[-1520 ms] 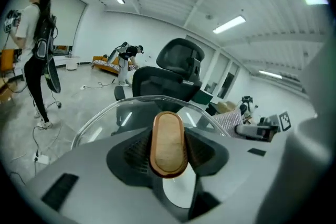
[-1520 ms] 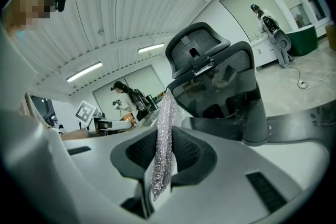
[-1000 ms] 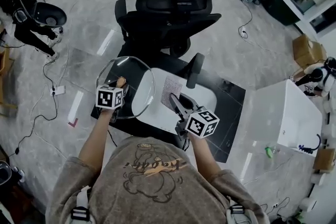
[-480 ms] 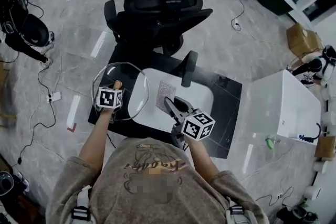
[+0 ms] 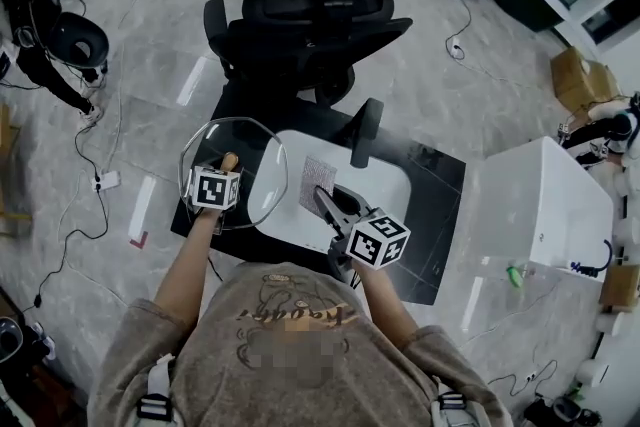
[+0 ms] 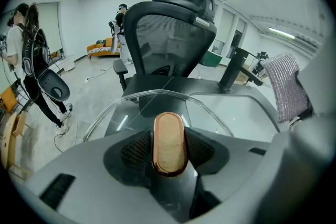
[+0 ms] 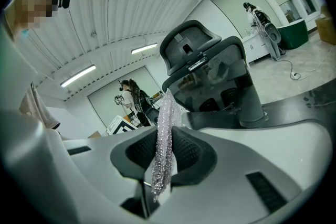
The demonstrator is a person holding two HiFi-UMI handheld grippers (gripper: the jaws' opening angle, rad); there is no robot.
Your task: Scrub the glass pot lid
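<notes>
The glass pot lid [image 5: 236,137] stands tilted on edge at the left end of the white table [image 5: 385,183]. My left gripper [image 5: 226,165] is shut on its copper-brown knob [image 6: 169,143]. In the left gripper view the left gripper [image 6: 169,150] has a pad against each side of the knob, and the lid's glass [image 6: 157,101] spreads beyond. Its jaws have just been opening a little, the knob still between them. My right gripper [image 5: 330,201] is shut on a silvery scrub cloth [image 5: 322,173], which hangs a short way right of the lid. In the right gripper view the cloth [image 7: 166,136] stands upright in the right gripper [image 7: 164,159].
A black office chair [image 5: 315,15] stands just beyond the table, one armrest [image 5: 366,130] over the table's far edge. A dark mat [image 5: 440,200] lies under the table. A white box [image 5: 545,205] stands to the right. Cables trail over the floor and people stand at the left.
The left gripper and the lid have dipped slightly and then held still. The right gripper with the cloth keeps its place.
</notes>
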